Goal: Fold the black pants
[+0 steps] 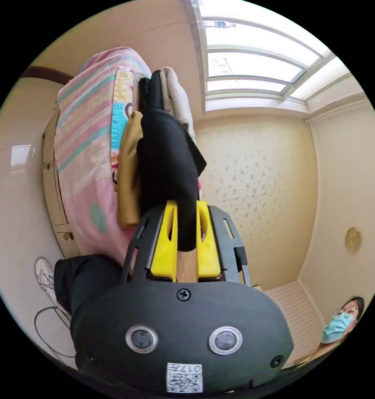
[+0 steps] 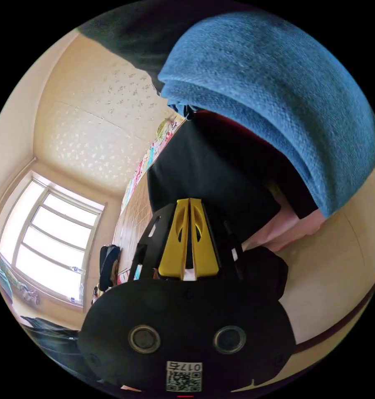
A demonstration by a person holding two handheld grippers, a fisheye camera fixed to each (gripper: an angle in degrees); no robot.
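Here, in the right gripper view, we see a big blue cloth (image 2: 278, 104) lying over the black pants (image 2: 212, 174). The right gripper (image 2: 189, 208) has its 2 yellow jaws pressed close together with black cloth squeezed between them. In the left gripper view, a pink striped blanket (image 1: 85, 137) sits beside the black pants (image 1: 168, 166). The left gripper (image 1: 186, 224) bites a thick fold of them with both jaws. A person (image 1: 341, 324) in a mask is at the edge.

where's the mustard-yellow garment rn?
Left gripper view: the mustard-yellow garment lies stacked between the pink striped bedding and the black pants clamped in the left tongs.
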